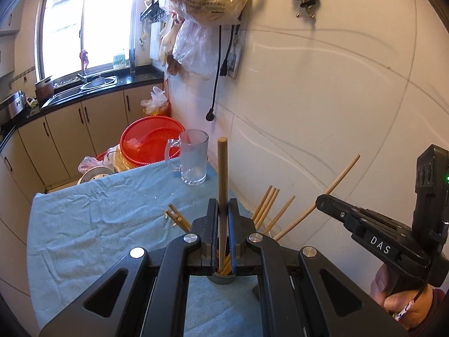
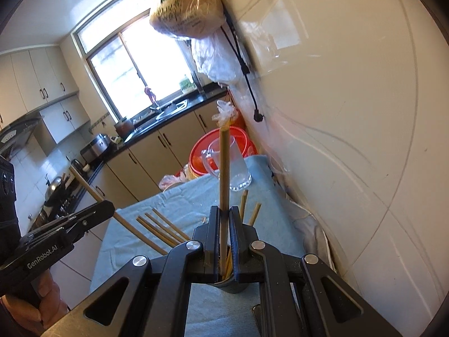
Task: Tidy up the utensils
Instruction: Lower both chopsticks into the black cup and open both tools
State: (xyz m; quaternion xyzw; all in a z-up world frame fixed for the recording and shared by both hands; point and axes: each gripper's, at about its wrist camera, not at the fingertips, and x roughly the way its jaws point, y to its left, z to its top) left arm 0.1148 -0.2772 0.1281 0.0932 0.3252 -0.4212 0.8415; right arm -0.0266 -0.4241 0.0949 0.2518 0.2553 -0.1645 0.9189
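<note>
My left gripper (image 1: 223,202) is shut on a brown chopstick (image 1: 222,168) that stands upright between the jaws, right above a grey cup (image 1: 223,278) on the cloth. Several more chopsticks (image 1: 266,206) lean out of that cup. My right gripper (image 2: 224,209) is shut on another upright chopstick (image 2: 224,163) above the same grey cup (image 2: 233,286). In the left wrist view the right gripper (image 1: 320,200) comes in from the right with its pale chopstick (image 1: 341,175) slanting up. In the right wrist view the left gripper (image 2: 108,206) enters from the left with its own stick (image 2: 84,182).
A blue-green cloth (image 1: 98,224) covers the table. A clear glass mug (image 1: 193,160) stands at its far edge, with red basins (image 1: 146,143) behind it. A white tiled wall (image 1: 322,98) runs close on the right. Bags and a cable hang above.
</note>
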